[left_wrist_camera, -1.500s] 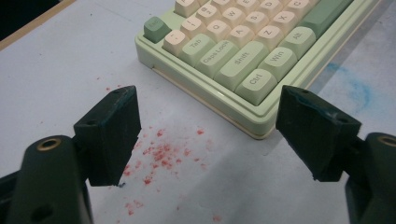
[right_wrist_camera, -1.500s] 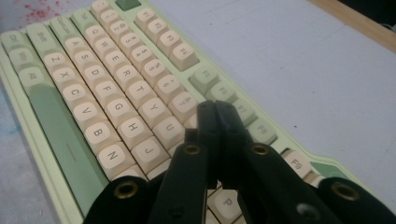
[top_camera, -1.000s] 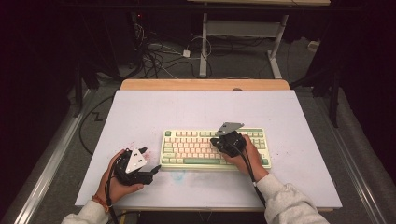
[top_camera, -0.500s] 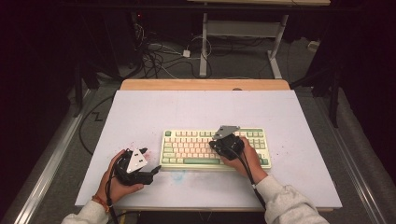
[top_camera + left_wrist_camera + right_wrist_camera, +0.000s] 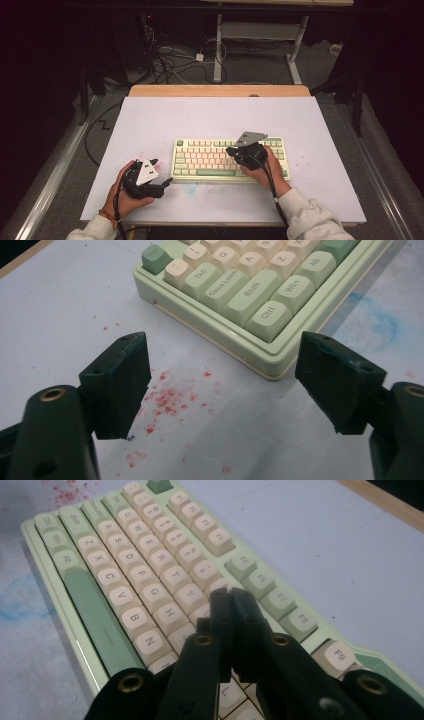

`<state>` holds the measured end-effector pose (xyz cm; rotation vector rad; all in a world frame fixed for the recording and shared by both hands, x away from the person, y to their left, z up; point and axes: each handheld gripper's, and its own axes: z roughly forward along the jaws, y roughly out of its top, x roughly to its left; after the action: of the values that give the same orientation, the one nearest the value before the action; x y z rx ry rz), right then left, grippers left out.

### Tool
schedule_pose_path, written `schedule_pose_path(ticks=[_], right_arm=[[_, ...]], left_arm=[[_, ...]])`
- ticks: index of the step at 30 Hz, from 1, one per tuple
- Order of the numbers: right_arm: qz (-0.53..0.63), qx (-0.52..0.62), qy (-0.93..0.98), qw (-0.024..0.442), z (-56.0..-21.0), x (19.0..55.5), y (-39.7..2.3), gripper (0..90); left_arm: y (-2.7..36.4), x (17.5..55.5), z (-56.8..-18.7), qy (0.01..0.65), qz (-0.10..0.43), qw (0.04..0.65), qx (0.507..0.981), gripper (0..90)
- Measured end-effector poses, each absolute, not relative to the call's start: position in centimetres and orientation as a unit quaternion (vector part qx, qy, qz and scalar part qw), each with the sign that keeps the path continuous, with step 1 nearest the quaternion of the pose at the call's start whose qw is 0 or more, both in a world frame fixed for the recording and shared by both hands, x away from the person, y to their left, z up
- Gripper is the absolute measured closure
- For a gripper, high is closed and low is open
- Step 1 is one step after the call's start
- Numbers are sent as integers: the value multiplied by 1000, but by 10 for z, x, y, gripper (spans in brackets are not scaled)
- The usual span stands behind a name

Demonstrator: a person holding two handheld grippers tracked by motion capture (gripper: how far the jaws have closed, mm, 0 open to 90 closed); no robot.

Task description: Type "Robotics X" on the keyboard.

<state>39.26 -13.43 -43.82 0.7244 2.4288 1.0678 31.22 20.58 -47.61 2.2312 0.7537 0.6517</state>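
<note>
- High view is showing a pale green keyboard (image 5: 230,159) lying flat near the front middle of the white tabletop (image 5: 165,120), with a person's hands coming in from the near edge.
- Right tool (image 5: 231,149) is hovering over the middle key rows with its jaws pressed together and nothing between them; in the right gripper view the closed tips (image 5: 229,600) are pointing down at the cream keys just below the number row.
- Left tool (image 5: 161,172) is resting on the tabletop just beside the keyboard's near left corner, its jaws standing wide apart and gripping nothing; the left gripper view is showing that corner (image 5: 272,367), by the Ctrl key, lying ahead of the gap.
- Judging from this, the right tool is working as a poking finger to press a key.
- Risk: the joined tips are looking about as wide as one keycap, so coming down slightly off centre could be catching two neighbouring keys at once.
- Risk: pushing at a slant rather than straight down could be sliding the keyboard across the smooth tabletop, since the left tool is not bracing it.
- Risk: pressing too hard with the hard tips could be tipping or popping a keycap.
- Red specks (image 5: 167,400) and a blue smear (image 5: 380,322) are staining the tabletop; they are looking harmless.
</note>
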Motion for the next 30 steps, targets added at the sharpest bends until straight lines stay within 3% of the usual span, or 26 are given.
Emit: schedule_pose_path(ticks=[9,22,30], right_arm=[[408,257,852,204,-428,389,-146,783],[440,266,823,242,-419,383,-166,401],[452,276,802,278,-416,375,-183,290]], left_arm=[[205,312,-476,290,250,340,859,211],[206,312,-476,293,249,340,859,211],[206,313,-476,294,251,339,858,213]])
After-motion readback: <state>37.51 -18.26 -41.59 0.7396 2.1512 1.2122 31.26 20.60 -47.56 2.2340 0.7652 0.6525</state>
